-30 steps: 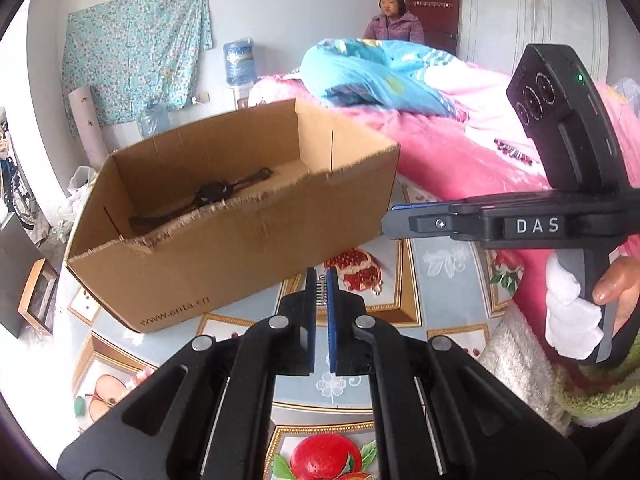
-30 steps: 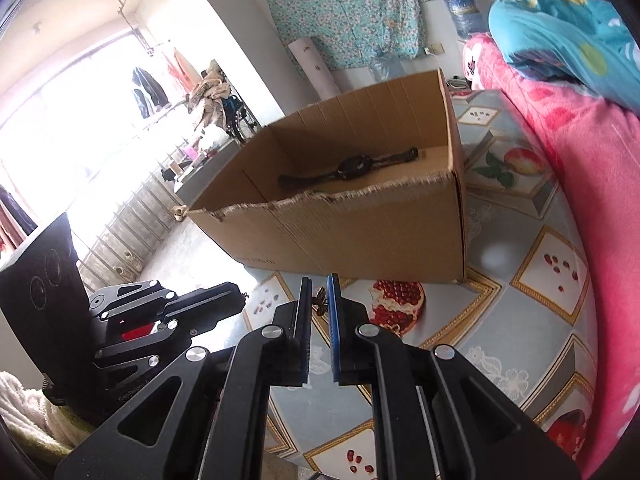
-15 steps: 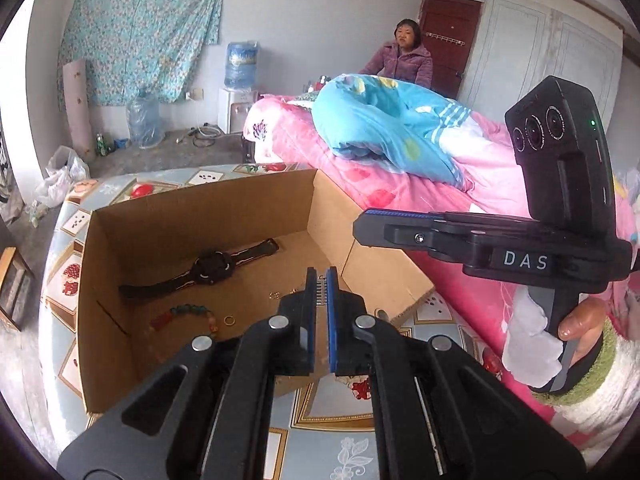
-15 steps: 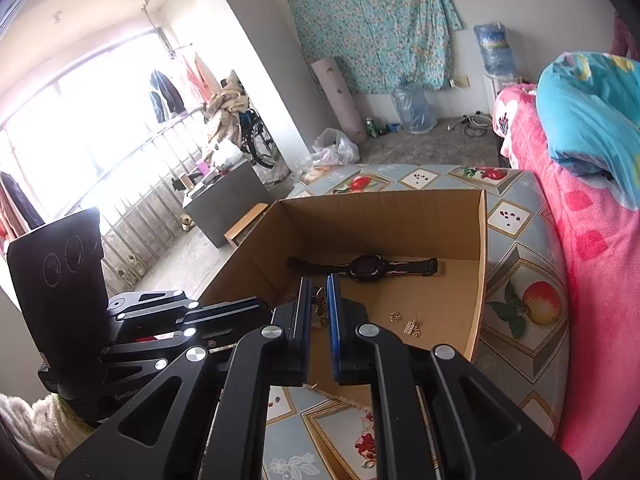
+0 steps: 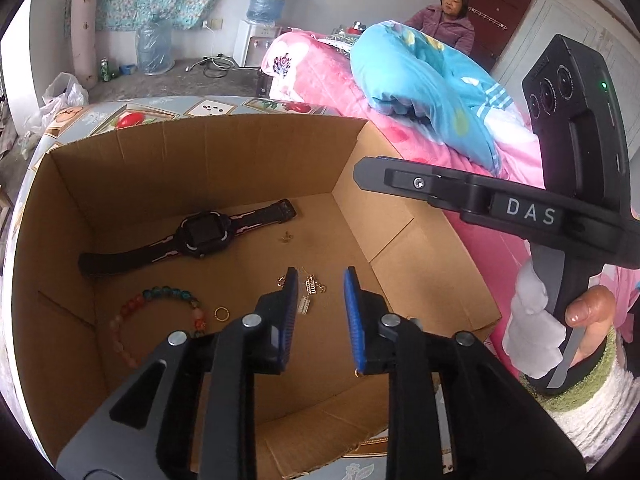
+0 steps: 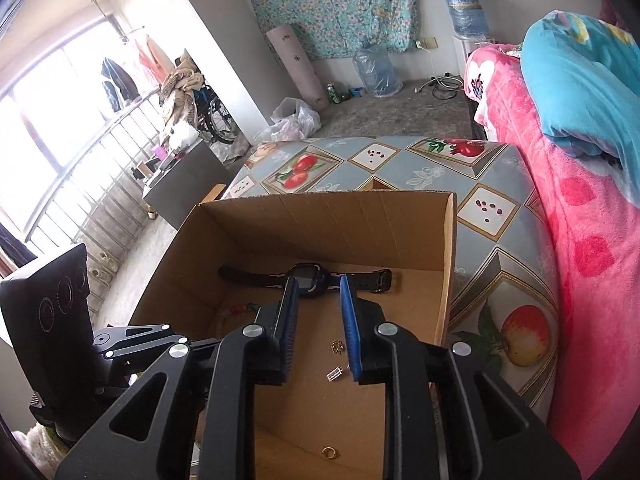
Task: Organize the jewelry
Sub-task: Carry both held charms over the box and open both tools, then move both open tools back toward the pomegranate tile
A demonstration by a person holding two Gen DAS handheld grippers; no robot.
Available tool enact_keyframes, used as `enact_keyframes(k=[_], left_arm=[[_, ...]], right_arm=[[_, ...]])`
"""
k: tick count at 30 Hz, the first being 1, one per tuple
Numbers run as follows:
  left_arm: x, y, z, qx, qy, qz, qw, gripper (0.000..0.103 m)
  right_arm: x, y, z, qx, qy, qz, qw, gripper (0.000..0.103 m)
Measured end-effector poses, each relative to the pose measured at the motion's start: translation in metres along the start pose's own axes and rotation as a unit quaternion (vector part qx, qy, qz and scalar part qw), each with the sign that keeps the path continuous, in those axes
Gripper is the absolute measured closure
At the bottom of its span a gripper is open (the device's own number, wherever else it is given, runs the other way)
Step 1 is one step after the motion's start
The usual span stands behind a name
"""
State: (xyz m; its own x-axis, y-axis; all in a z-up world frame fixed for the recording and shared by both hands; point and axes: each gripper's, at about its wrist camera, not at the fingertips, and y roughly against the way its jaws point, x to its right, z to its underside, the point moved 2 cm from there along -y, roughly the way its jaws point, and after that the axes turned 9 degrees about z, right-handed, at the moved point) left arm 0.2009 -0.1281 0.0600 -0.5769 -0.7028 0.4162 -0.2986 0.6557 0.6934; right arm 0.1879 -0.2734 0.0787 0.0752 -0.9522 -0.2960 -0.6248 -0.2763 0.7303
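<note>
The open brown cardboard box (image 5: 120, 184) sits on a table with a fruit-patterned cover (image 6: 492, 240), and all the jewelry lies loose on its floor, presumably gathered there so small pieces cannot roll away; at the far left of the floor a bracelet of red, green and pale round beads (image 5: 160, 312) curls near the wall; behind it a black wristwatch with a dark square face (image 5: 204, 234) lies flat with its strap stretched out, well apart from the small pieces; just right of the bracelet sits a thin gold ring (image 5: 221, 313), and beside that a cluster of small gold earrings and charms (image 5: 310, 292).

The left gripper (image 5: 320, 304) hangs over that cluster, jaws parted with a clear gap and nothing between them, judged to be lining up a pick; the right gripper (image 6: 320, 320) is likewise spread and empty, pointing down over the box's right half, where a small gold charm (image 6: 334, 374) and another gold ring (image 6: 329, 453) lie; it probably waits there to take pieces on its own side.
</note>
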Motion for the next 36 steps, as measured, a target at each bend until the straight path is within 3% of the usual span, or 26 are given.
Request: enact_keyframes(k=[10,13,17,22,26,31,36], left_arm=[[0.016,0.034,0.007,0.041,-0.020,-0.016,0.9988,0.078],[0.026,0.063,0.016,0.082,-0.032,-0.029,0.9956,0.076],[0.036,0.099,0.040,0.121,-0.036,-0.035,0.9914,0.069],[0.038,0.139,0.093,0.156,-0.043,-0.073,0.9842,0.058],[0.026,0.153,0.147,0.149,-0.021,-0.096,0.9840,0.052],[0.008,0.142,0.205,0.106,0.031,-0.116,0.9872,0.052],[-0.006,0.131,0.225,0.096,0.062,-0.143,0.9831,0.052]], right_arm=[[-0.003,0.038,0.014,0.030,0.002,0.004,1.000,0.079],[-0.010,0.061,0.024,0.051,0.010,0.009,0.999,0.068],[-0.016,0.094,0.046,0.074,0.014,0.006,0.997,0.064],[-0.017,0.130,0.092,0.103,0.013,0.020,0.994,0.057],[-0.019,0.135,0.134,0.083,0.020,0.033,0.996,0.057],[-0.023,0.111,0.183,0.026,0.013,0.024,0.999,0.057],[-0.023,0.081,0.212,-0.035,-0.004,0.011,0.999,0.057]])
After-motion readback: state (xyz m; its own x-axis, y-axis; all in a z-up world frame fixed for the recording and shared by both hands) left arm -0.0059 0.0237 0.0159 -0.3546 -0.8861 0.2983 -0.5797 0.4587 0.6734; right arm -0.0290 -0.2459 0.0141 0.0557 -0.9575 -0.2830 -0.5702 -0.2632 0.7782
